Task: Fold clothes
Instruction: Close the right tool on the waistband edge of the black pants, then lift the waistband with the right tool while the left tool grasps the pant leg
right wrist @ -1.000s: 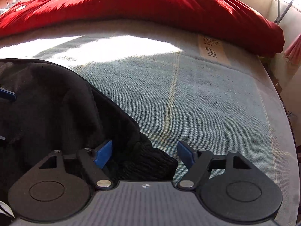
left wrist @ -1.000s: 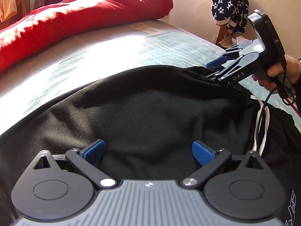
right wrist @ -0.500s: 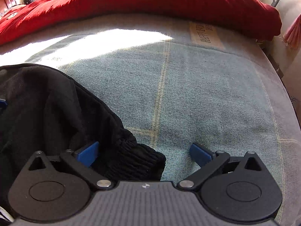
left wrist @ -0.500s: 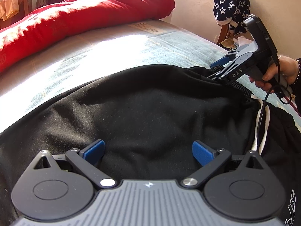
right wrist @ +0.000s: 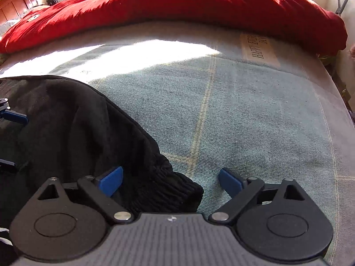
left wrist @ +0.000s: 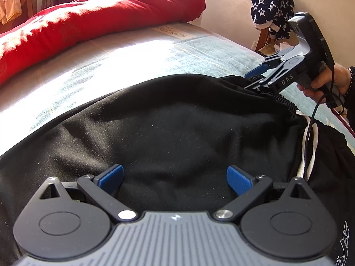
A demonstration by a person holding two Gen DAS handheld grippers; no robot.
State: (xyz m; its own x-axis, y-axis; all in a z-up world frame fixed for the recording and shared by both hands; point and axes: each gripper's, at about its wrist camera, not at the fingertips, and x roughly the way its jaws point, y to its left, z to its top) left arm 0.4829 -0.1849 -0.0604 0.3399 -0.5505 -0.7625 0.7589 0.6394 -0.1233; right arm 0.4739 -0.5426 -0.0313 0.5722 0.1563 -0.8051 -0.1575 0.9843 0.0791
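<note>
Since half a second back, the right gripper (right wrist: 170,180) is being narrowed again after being spread to its widest, with the ribbed waistband (right wrist: 168,188) of the black pants (left wrist: 177,133) sitting between its blue pads (right wrist: 111,180) but not yet being pinched. So it's being held released for now: the left pad is being laid over the black cloth, while the right pad is being kept over bare bedspread (right wrist: 244,110), clear of the fabric. Seen from the left wrist view, that same gripper (left wrist: 255,76) is being carried in a hand (left wrist: 326,82) at the far corner of the waistband, tips right at the gathered edge.

The left gripper (left wrist: 175,177) is being held wide apart too, just hovering over the middle of the pants, nothing being clamped. Whether its pads are touching the cloth can't be told.

The pants are being spread flat across the pale green bedspread, white drawstring (left wrist: 310,146) being trailed off the waistband on the right. A red blanket (right wrist: 177,6) is being piled along the far edge of the bed, well apart from the pants.
</note>
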